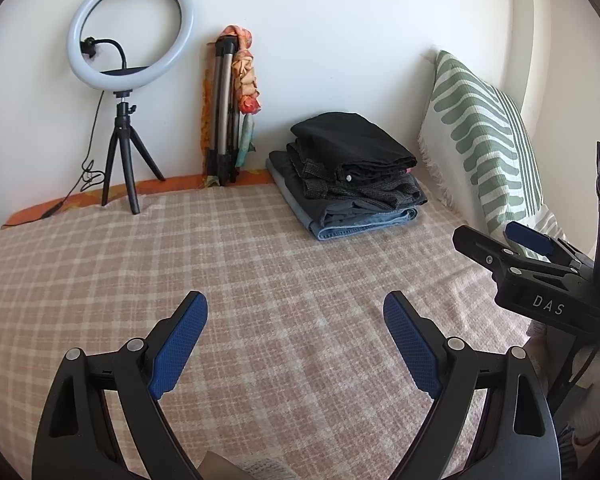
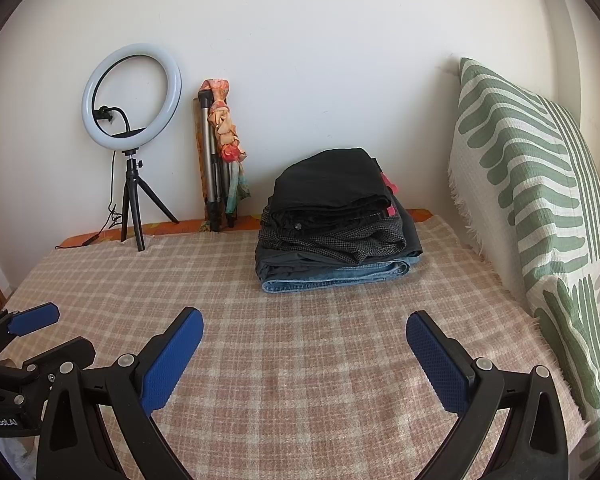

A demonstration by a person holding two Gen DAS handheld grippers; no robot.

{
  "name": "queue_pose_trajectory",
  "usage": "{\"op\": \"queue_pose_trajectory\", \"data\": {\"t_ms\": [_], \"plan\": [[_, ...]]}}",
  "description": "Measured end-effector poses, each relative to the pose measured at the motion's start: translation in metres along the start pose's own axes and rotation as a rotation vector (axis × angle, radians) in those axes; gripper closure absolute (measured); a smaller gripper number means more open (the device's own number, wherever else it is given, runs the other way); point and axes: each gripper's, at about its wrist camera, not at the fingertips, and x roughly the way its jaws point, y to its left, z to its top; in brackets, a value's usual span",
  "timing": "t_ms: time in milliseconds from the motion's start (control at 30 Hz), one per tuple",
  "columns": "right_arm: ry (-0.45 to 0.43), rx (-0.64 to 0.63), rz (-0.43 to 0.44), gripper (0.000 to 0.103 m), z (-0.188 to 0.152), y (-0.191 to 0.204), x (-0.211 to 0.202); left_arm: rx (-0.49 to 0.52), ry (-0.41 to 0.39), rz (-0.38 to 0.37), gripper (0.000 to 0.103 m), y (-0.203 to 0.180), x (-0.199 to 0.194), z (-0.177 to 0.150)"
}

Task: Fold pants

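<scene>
A stack of folded pants (image 1: 350, 178) (image 2: 334, 232) lies at the back of the bed near the wall: black on top, a dark checked pair under it, blue jeans at the bottom. My left gripper (image 1: 296, 308) hovers open over the checked bedspread (image 1: 220, 264), well in front of the stack, nothing between its blue pads. My right gripper (image 2: 304, 326) is open too, empty, over the same bedspread (image 2: 300, 360) in front of the stack. Each gripper shows at the edge of the other's view: the right one (image 1: 496, 240), the left one (image 2: 36, 320).
A ring light on a small tripod (image 1: 126, 80) (image 2: 132, 136) stands at the back left, its cable trailing. A folded tripod with a floral cloth (image 1: 230, 108) (image 2: 220, 152) leans on the wall. A green-striped pillow (image 1: 484, 140) (image 2: 540, 200) stands along the right side.
</scene>
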Motion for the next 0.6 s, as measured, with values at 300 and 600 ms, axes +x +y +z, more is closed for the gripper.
{"op": "queue_pose_trajectory", "data": {"t_ms": [300, 600], "plan": [[0.0, 0.002, 0.0, 0.0, -0.0006, 0.0004, -0.0007, 0.014, -0.003, -0.006, 0.013, -0.0028, -0.0007, -0.0003], [0.0, 0.0, -0.001, 0.0, -0.0006, 0.0007, -0.0005, 0.017, -0.003, -0.01, 0.013, -0.0036, -0.0008, -0.0001]]}}
